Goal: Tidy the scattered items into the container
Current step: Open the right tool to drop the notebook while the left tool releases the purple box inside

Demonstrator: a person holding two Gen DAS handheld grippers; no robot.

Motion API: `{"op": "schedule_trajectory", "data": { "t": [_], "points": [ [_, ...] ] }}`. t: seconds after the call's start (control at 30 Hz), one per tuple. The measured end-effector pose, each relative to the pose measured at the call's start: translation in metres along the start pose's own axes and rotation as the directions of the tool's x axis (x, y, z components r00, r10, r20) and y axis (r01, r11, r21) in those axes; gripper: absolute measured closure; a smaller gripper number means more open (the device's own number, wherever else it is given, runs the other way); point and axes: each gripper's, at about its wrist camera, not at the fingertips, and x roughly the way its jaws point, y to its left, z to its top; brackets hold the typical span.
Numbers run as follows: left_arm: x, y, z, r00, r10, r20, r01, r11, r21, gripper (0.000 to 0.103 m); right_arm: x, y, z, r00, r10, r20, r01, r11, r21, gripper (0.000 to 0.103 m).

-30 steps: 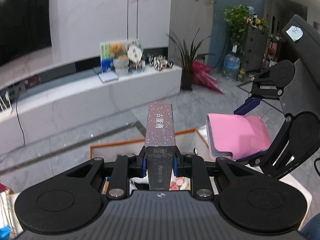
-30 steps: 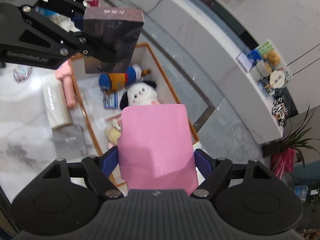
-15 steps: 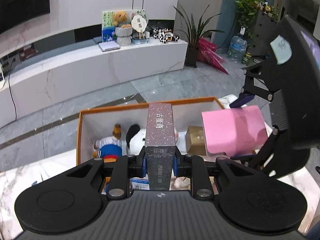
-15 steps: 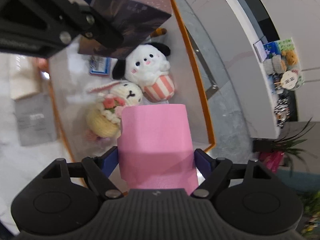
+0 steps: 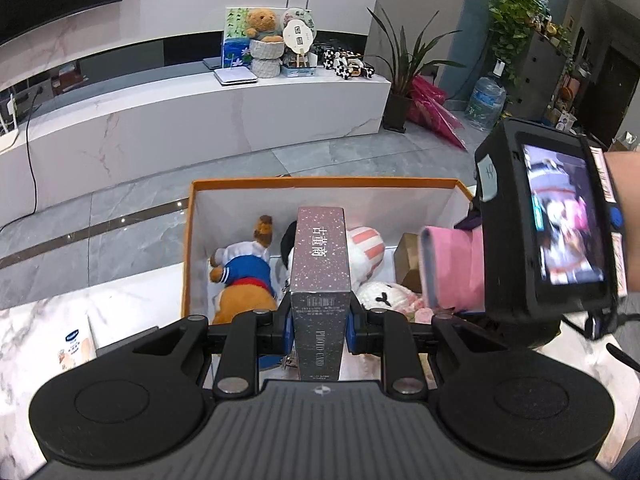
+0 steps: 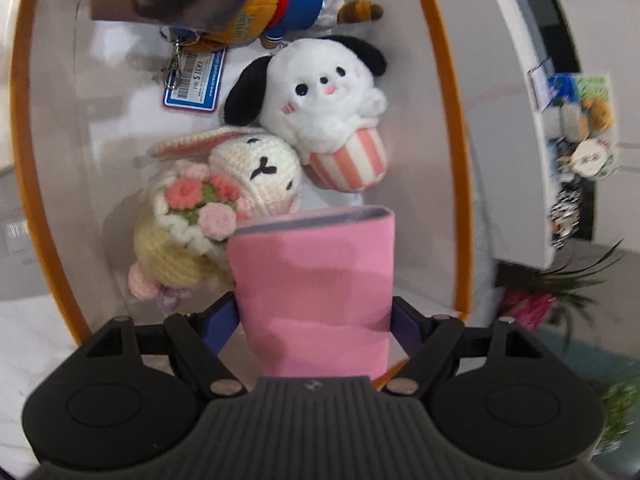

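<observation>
My left gripper [image 5: 319, 320] is shut on a glittery grey-purple card box [image 5: 320, 272], held over the middle of the orange-rimmed white container [image 5: 320, 180]. My right gripper [image 6: 316, 320] is shut on a pink folded pouch [image 6: 312, 280], which hangs low at the container's right end, just above a crochet bunny [image 6: 240, 176]. From the left wrist view the pouch [image 5: 452, 268] shows beside the right gripper's black body [image 5: 548, 220]. Inside lie a white dog plush [image 6: 320, 92], a bear in a blue shirt [image 5: 244, 276], a tagged keyring [image 6: 196, 80] and a small brown box [image 5: 408, 260].
The container stands on a white marble table [image 5: 36, 340], with a small printed packet [image 5: 74, 348] to its left. A person's forearm [image 5: 628, 200] is at the right edge. Beyond the table are grey floor, a long white bench [image 5: 240, 112] with toys, and a potted plant [image 5: 400, 80].
Both grippers have sunk toward the container and tipped downward. The pink pouch now hangs inside the rim over the bunny; the card box is closer above the toys. Both grips are unchanged.
</observation>
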Motion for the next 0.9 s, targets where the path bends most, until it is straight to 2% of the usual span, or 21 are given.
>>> {"op": "schedule_trajectory", "data": {
  "t": [0.13,0.23,0.3,0.4,0.47,0.53,0.73,0.83,0.9],
  "points": [
    [0.001,0.003,-0.004,1.0,0.002,-0.007,-0.002,1.0,-0.006,0.076,0.005,-0.014,0.003,0.991,0.131,0.031,-0.133,0.985,0.106,0.023],
    [0.0,0.006,-0.006,1.0,0.004,-0.009,-0.004,1.0,-0.011,0.076,-0.004,-0.036,0.001,0.95,0.271,0.154,-0.302,0.923,0.237,0.023],
    [0.0,0.008,-0.007,1.0,0.008,-0.011,-0.008,1.0,-0.011,0.076,-0.01,-0.042,-0.001,0.935,0.302,0.184,-0.342,0.904,0.256,0.023],
    [-0.001,0.009,-0.008,1.0,0.008,-0.01,-0.008,1.0,-0.015,0.076,-0.008,-0.033,0.0,0.97,0.227,0.087,-0.239,0.954,0.179,0.023],
    [-0.002,0.008,-0.007,1.0,0.007,-0.008,-0.007,1.0,-0.015,0.076,0.0,-0.028,0.001,0.98,0.197,0.003,-0.196,0.972,0.128,0.023],
    [-0.003,0.007,-0.006,1.0,0.004,-0.006,-0.004,1.0,-0.013,0.076,0.005,-0.028,0.004,0.974,0.225,-0.034,-0.22,0.968,0.117,0.023],
    [-0.007,0.012,-0.005,1.0,0.004,-0.008,-0.004,1.0,-0.005,0.076,0.036,-0.017,0.024,0.935,0.316,-0.159,-0.312,0.949,0.049,0.023],
    [-0.006,0.014,-0.005,1.0,0.003,-0.017,-0.003,1.0,0.004,0.076,0.047,-0.012,0.028,0.911,0.377,-0.165,-0.376,0.926,0.04,0.022],
    [-0.005,0.015,-0.006,1.0,0.002,-0.024,-0.001,1.0,0.006,0.076,0.048,-0.011,0.026,0.908,0.396,-0.138,-0.395,0.918,0.042,0.02]
  ]
}}
